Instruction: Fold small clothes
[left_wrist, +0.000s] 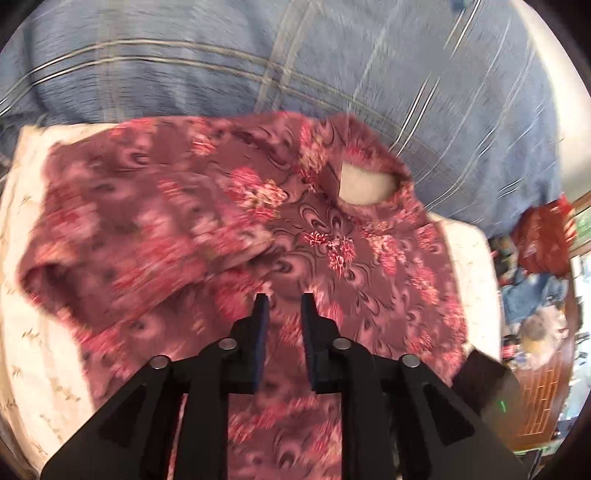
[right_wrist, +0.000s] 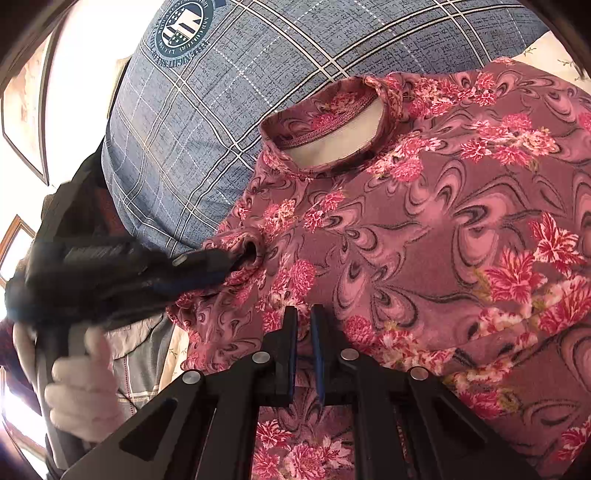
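Observation:
A pink floral shirt (left_wrist: 332, 240) (right_wrist: 424, 229) lies spread on a cream bedsheet (left_wrist: 22, 295), with its round neckline (left_wrist: 369, 188) (right_wrist: 332, 144) toward the far side. My left gripper (left_wrist: 284, 299) hangs over the shirt's middle with a clear gap between its fingers and nothing pinched. In the right wrist view the left gripper (right_wrist: 240, 258) is blurred, its tips at a puckered fold on the shirt's left edge. My right gripper (right_wrist: 303, 310) sits low over the near part of the shirt, pads almost together with a bit of fabric between them.
A big blue plaid pillow (left_wrist: 258, 55) (right_wrist: 221, 110) fills the far side, right behind the neckline. A white-gloved hand (right_wrist: 81, 387) holds the left gripper's handle. Clothes and clutter (left_wrist: 535, 295) lie beyond the bed's right edge. Framed pictures (right_wrist: 26, 110) hang on the wall.

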